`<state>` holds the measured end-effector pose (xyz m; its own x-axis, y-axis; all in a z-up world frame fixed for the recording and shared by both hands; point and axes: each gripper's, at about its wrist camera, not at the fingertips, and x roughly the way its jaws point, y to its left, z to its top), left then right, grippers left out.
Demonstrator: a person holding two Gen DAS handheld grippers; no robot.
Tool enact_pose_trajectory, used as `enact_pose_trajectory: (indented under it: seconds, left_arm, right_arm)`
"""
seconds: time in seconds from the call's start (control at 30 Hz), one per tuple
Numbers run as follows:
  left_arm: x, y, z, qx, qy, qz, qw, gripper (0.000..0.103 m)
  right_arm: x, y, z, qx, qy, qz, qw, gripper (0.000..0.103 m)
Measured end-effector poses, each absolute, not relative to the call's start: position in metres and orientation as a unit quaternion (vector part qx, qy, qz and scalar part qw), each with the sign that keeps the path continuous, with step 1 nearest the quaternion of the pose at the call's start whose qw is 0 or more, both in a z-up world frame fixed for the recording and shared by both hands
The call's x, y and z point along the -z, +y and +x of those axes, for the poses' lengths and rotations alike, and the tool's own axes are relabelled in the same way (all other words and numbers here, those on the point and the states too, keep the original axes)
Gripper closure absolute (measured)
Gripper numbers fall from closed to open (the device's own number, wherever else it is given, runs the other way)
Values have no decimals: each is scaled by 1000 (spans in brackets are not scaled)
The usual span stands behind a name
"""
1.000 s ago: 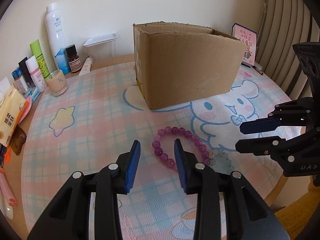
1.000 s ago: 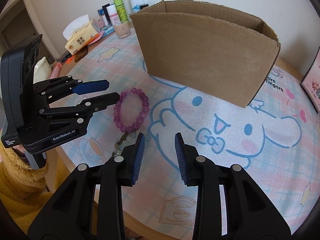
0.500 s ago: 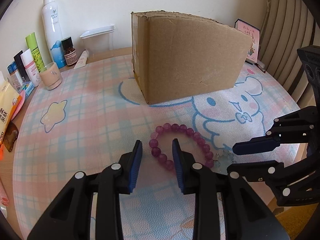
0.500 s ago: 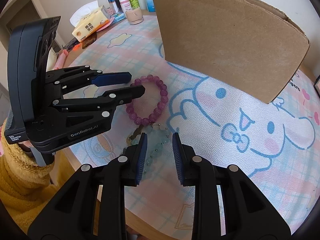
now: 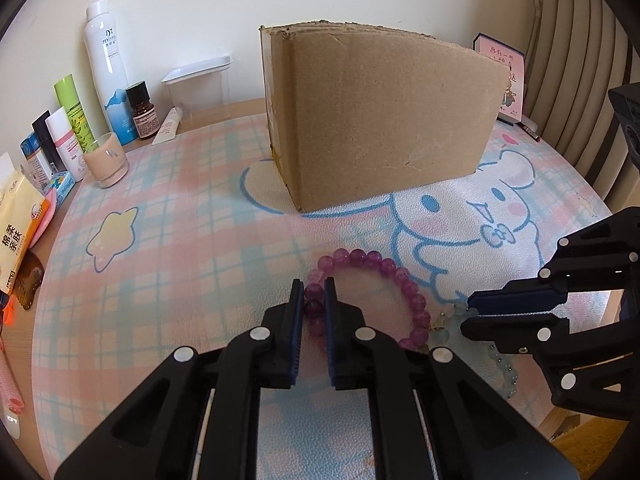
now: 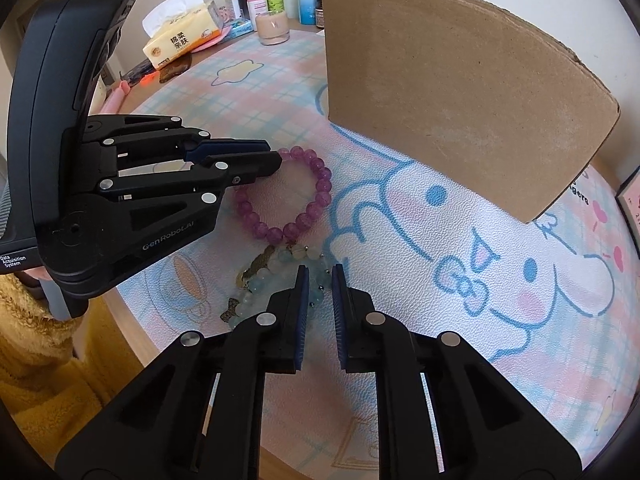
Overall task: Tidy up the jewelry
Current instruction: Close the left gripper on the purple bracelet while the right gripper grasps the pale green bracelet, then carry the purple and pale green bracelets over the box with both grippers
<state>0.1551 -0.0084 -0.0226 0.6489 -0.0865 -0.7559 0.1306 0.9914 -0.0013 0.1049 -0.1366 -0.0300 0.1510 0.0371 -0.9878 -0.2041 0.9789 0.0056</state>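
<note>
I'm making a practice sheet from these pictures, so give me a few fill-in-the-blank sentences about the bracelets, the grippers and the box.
1. The left gripper is shut on the ____ bracelet.
2. Beads of the pale ____ bracelet sit between the closing jaws of the right gripper.
3. Behind both bracelets stands a box made of ____.

Missing words: purple; blue; cardboard

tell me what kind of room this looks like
Probably a bedroom or dressing corner at home: skincare bottles and a tissue pack line the wall, and a cartoon-print mat covers the round table.
</note>
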Motion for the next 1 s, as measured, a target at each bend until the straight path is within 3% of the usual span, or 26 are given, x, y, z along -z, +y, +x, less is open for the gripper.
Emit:
enact_pose_trajectory:
  seconds: [0.3,1.0]
  left_arm:
    - [17,-7,152,63,414,21,908,93]
    - [-78,-29,121,114,295,33,948,93]
  right_arm:
    - [13,-145,101,-92,632,-34,768,96]
    - [-82,-181,102,-69,517,18,853,96]
